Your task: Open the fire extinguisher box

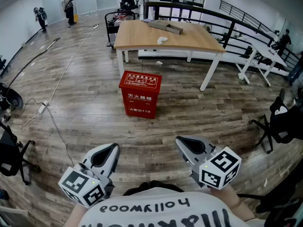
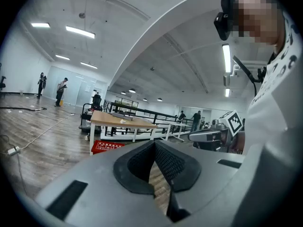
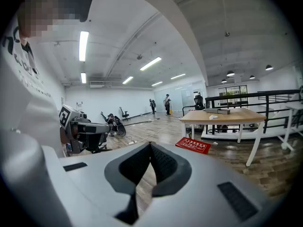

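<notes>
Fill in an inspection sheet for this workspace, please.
Surface: wooden plank floor.
Job's things: red fire extinguisher box on the floor before the table, lid looks shut.
Clutter: grey flat pieces and a white scrap on the table.
Grippers: left gripper and right gripper shut, empty, short of the box.
Cables: white cable with power strip on the floor, left.
Surroundings: two people far back, black railing.

Only the red lid of the box [image 2: 108,146] shows in the left gripper view; the left gripper [image 2: 154,144] hides the rest. In the head view a chair [image 1: 280,122] is cut by the right edge, the shirt [image 1: 156,211] by the bottom edge, and two far people [image 1: 69,6] are too small to make out.
</notes>
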A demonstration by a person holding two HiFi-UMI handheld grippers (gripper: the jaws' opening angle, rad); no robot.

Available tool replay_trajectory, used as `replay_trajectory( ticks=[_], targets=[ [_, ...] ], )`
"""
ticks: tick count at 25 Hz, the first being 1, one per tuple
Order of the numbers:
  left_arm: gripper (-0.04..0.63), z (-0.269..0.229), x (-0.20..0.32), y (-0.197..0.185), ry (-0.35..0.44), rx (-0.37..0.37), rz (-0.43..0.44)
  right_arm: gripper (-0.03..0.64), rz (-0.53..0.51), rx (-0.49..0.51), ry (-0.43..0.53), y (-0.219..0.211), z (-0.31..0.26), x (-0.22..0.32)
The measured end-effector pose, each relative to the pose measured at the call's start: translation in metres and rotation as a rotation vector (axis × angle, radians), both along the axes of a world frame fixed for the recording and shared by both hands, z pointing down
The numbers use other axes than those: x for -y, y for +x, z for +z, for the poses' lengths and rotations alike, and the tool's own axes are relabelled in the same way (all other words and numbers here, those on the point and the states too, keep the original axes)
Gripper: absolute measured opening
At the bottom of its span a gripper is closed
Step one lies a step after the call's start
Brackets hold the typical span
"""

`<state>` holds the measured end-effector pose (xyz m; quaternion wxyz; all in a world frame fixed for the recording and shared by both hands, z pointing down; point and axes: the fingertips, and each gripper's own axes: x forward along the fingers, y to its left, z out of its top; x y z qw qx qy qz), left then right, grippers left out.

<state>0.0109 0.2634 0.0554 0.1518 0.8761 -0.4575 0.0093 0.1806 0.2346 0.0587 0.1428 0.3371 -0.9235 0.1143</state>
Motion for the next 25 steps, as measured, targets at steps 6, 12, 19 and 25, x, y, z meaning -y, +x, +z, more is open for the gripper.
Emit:
replay_trajectory(
  ticks=[6,12,19,25],
  targets=[
    [0.003,0.001,-0.001,0.003,0.001,-0.002,0.002,0.009,-0.001,-0.009,0.0,0.002,0.003,-0.002],
    [0.003,0.003,-0.001,0.005,-0.003,-0.007,0.005,0.009,0.002,-0.017,0.0,0.005,0.006,-0.005],
    [0.003,0.005,0.0,0.003,-0.003,-0.011,0.007,0.009,0.006,-0.002,0.001,0.006,0.006,-0.004],
    [0.003,0.009,0.002,-0.003,-0.012,-0.008,0.003,0.009,0.002,0.041,-0.014,0.0,0.007,-0.002]
  ],
)
